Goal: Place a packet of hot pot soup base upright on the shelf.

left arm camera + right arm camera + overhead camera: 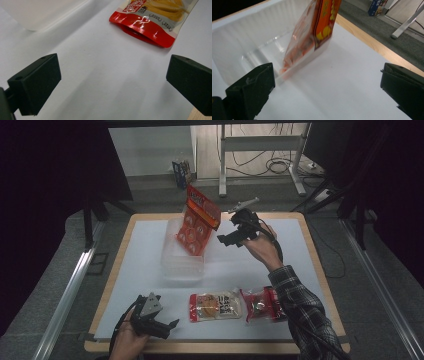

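An orange snack bag [197,221] stands tilted in a clear plastic container [176,265] at the table's middle back. My right gripper [228,228] is open just right of the bag and holds nothing. In the right gripper view the orange bag [314,35] leans against the clear container's near wall [302,65], ahead of the open gripper [328,87]. My left gripper [169,327] rests open near the front left edge. In the left gripper view the open gripper [113,80] points toward a red and yellow packet [152,18].
Two flat packets lie near the front edge: a pale yellow one [215,306] and a red one [259,304], partly under the plaid sleeve [300,305]. A white sheet [140,250] covers the wooden table. A corner of the container [37,13] is at the left gripper view's upper left.
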The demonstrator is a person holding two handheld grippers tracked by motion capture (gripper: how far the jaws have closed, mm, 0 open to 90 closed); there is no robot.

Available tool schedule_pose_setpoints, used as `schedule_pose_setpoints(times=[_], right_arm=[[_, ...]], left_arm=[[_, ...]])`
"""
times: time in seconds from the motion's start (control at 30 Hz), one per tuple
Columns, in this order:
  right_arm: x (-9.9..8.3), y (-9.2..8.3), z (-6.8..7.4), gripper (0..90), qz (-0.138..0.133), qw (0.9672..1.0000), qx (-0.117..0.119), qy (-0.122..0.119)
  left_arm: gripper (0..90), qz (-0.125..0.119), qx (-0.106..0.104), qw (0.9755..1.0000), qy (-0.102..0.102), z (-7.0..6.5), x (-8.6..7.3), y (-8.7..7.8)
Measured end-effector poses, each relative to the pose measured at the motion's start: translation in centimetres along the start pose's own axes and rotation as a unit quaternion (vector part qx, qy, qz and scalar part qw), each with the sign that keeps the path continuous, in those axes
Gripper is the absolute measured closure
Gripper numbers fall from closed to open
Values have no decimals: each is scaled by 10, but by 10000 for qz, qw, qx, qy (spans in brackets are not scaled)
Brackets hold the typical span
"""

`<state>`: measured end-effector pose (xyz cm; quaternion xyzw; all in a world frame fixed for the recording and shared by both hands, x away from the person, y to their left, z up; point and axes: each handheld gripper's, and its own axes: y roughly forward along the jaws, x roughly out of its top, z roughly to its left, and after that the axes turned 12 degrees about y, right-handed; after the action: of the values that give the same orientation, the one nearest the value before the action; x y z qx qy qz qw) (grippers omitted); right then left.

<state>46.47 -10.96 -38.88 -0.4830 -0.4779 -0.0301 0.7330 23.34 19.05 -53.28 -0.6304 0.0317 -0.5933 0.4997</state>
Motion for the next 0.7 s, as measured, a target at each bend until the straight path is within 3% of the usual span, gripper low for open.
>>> schedule_pose_setpoints(times=[0.4,0.7], right_arm=[[-43,-16,5,0,-53,9999,123,69],[-74,-29,11,0,-248,9994,226,116]], left_arm=[[0,156,171,9996,-148,-2,2,0],[0,97,77,9996,-244,-2,4,-2]])
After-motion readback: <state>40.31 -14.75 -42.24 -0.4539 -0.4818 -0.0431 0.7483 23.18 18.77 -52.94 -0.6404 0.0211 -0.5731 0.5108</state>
